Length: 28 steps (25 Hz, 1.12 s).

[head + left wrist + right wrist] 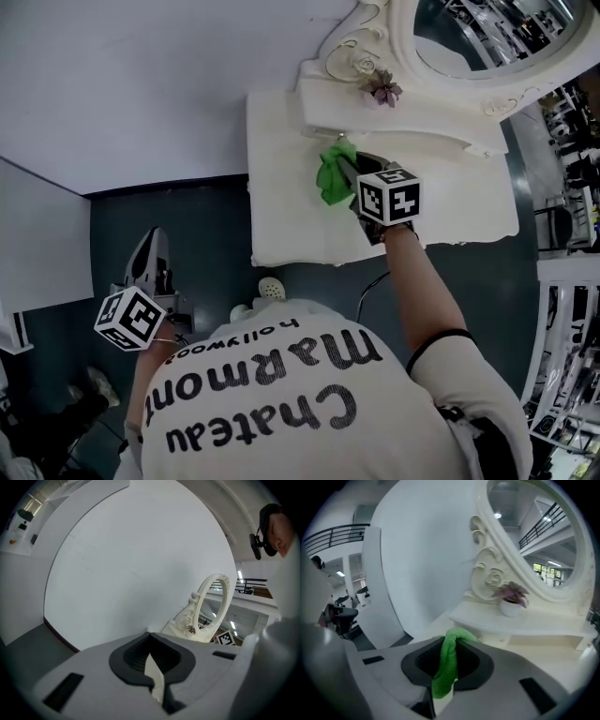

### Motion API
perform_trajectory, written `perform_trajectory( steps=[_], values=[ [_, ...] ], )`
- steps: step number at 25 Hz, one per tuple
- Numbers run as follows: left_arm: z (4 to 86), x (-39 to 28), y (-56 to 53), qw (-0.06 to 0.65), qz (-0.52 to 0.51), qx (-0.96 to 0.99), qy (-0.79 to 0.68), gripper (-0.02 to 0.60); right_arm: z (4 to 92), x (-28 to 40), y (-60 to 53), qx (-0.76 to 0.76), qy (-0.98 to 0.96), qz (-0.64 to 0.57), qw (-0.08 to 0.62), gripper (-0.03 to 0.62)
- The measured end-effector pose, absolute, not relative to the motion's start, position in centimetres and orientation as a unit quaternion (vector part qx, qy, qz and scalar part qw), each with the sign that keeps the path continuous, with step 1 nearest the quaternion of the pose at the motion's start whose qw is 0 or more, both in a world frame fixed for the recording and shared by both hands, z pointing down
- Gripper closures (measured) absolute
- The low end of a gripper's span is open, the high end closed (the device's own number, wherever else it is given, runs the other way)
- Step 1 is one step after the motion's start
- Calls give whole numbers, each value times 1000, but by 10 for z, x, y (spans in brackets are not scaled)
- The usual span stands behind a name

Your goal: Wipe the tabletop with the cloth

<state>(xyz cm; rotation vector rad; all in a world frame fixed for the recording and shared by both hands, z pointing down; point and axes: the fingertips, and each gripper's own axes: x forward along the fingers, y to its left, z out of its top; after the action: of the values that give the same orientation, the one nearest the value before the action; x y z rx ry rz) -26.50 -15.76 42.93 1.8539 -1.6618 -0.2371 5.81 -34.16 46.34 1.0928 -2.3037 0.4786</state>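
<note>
Person's white printed shirt (281,394) fills the near edge. Left tongs (150,258) are together and empty, well left of the cream tabletop (281,206). Right tongs (351,172) are clamped on the green microfibre cloth (328,178) at the tabletop's far side. Wiping appears under way; near and right areas likely remain.

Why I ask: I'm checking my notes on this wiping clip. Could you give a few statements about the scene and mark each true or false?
1. The right hand-held gripper is shut on the green cloth. True.
2. The left hand-held gripper is over the tabletop. False: it is off to the side, over the dark floor.
3. A small potted plant stands below the mirror. True.
4. The left hand-held gripper holds a second cloth. False: its jaws are together with nothing between them.
</note>
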Motion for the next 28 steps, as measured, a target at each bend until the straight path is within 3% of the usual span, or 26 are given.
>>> perform_trajectory(
  steps=[6,11,16,28],
  values=[
    [435,-284,-139,324,-99,697,-632,574,468,-54,-310,321,-894,177,259,526],
    [432,-300,-115,319,-99,686,-647,574,505,-92,-304,318,-889,174,280,526],
    [436,-316,-97,324,-103,670,-660,574,550,-95,-299,331,-852,165,370,526],
    [438,-305,-97,327,-99,681,-647,574,563,-77,-295,323,-822,87,462,528]
  ],
)
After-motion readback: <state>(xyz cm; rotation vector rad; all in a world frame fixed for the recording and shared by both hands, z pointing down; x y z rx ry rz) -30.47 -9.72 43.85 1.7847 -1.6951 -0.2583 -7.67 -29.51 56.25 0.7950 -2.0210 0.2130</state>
